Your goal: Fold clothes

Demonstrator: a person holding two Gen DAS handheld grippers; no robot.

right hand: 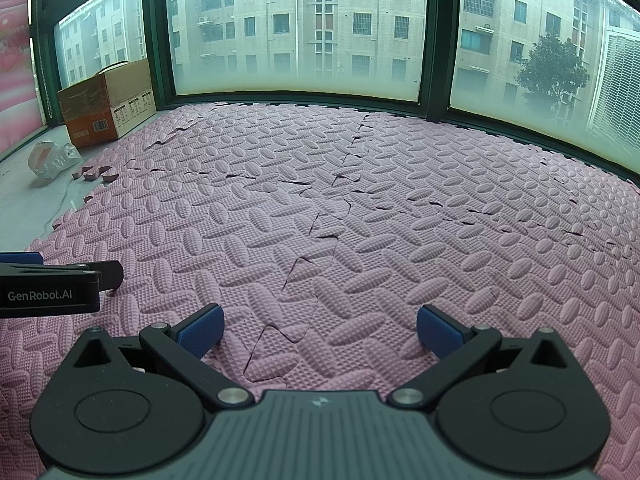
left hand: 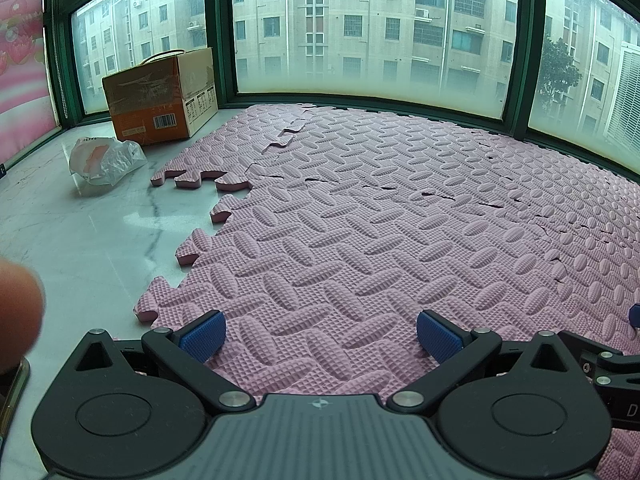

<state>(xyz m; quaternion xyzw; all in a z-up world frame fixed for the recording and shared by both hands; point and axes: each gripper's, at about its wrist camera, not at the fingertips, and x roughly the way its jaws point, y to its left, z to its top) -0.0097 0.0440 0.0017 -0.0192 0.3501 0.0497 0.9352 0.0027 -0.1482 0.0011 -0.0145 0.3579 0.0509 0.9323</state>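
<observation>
No clothes show in either view. My left gripper [left hand: 320,334] is open just above the pink foam mat [left hand: 380,208], near the mat's left jigsaw edge, with nothing between its blue pads. My right gripper [right hand: 320,332] is open too, low over the pink foam mat [right hand: 360,200] with nothing held. In the right wrist view the left gripper [right hand: 52,276] shows from the side at the left edge. A blue pad of the right gripper [left hand: 634,316] peeks in at the right edge of the left wrist view.
A cardboard box [left hand: 160,96] stands at the back left by the window [left hand: 360,28], and a crumpled plastic bag [left hand: 104,158] lies on the marble sill [left hand: 80,232]. A blurred fingertip [left hand: 18,316] covers the left edge. Mat seams are lifted in places.
</observation>
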